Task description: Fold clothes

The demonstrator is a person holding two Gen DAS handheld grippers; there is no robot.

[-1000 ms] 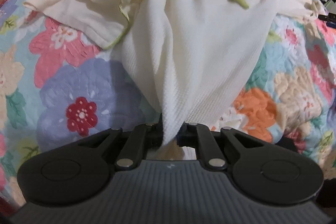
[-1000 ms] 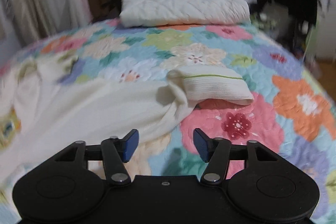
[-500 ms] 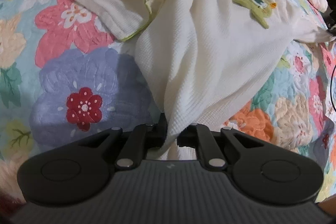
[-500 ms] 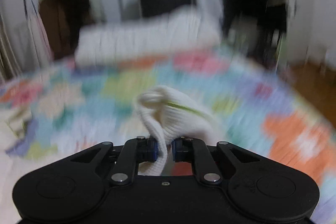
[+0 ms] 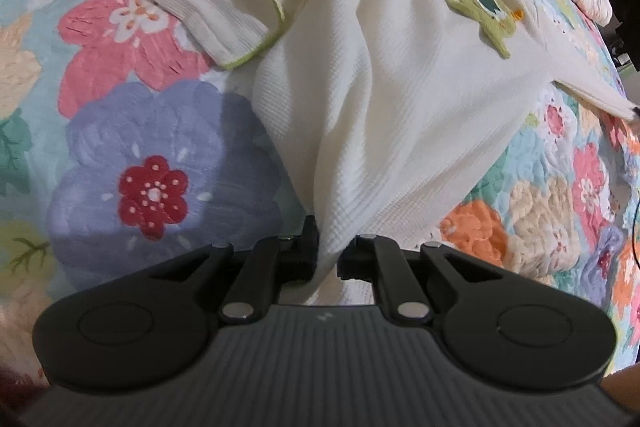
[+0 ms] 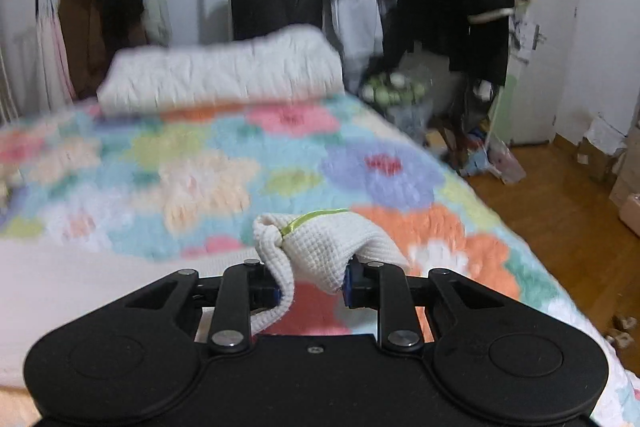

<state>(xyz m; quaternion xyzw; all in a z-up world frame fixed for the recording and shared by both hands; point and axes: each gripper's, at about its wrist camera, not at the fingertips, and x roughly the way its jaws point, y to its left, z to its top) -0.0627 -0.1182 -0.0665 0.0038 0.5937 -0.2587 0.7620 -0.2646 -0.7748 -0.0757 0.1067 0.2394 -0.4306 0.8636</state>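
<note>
Bunching between both tongs [image 5: 328, 255] [image 6: 312, 283], the cream garment [image 5: 400, 107] spans the quilt [image 5: 160, 147].

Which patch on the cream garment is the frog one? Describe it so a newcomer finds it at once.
Start at the floral quilted bedspread and find the cream waffle-knit garment spread across it. On the garment's upper right sits a small green felt frog patch with a dark teal belly and orange toes. It is the only coloured appliqué on otherwise plain cream cloth.
</note>
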